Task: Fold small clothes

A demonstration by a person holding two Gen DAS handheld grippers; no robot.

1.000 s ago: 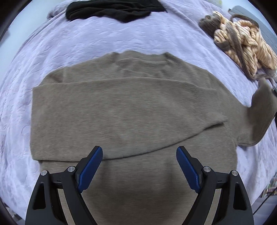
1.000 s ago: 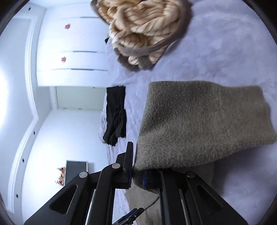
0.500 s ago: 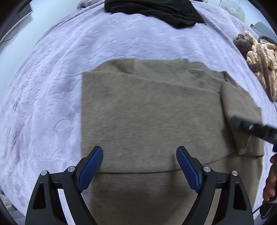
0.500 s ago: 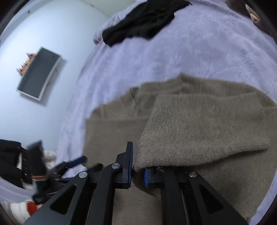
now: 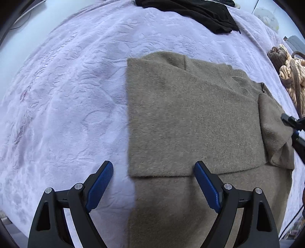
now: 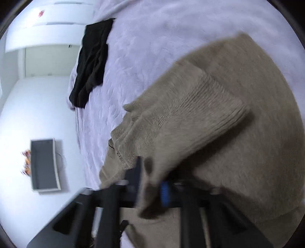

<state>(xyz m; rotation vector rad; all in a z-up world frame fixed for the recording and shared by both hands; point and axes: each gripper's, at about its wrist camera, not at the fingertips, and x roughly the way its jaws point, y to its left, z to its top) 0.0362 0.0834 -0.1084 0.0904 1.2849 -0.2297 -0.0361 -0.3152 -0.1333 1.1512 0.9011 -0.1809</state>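
On the bed's pale lilac cover (image 5: pixel 63 99) lay a taupe knit sweater (image 5: pixel 190 122), partly folded, with one sleeve laid flat across its body. Its lower part ran out of the bottom of the left wrist view, so the hem could not be seen.

Above the sweater's left edge hovered the left gripper (image 5: pixel 153 183), its blue-padded fingers (image 5: pixel 100 181) spread wide and clear of the cloth; one finger stood over bare cover, the other over the knit. Nothing was between them.

At the right edge of that view, the other sleeve (image 5: pixel 274 133) was folded in over the body, and a dark bit of the right gripper showed beside it, mostly cut off by the frame.

From the right wrist view the picture was smeared by motion. The right gripper (image 6: pixel 150 188) had its fingers clamped on the sleeve cloth, whose ribbed cuff (image 6: pixel 215 106) draped across the sweater. The fingers themselves were blurred and partly buried in the knit; only a strip of blue pad was plain.

A black garment (image 5: pixel 192 11) lay at the far edge of the bed, its top cropped. A striped tan and brown bundle (image 5: pixel 289 74) sat well to the right, half outside the frame. Beyond the bed, a grey open box (image 6: pixel 44 164) stood on the floor, with something orange beside it too blurred to identify.
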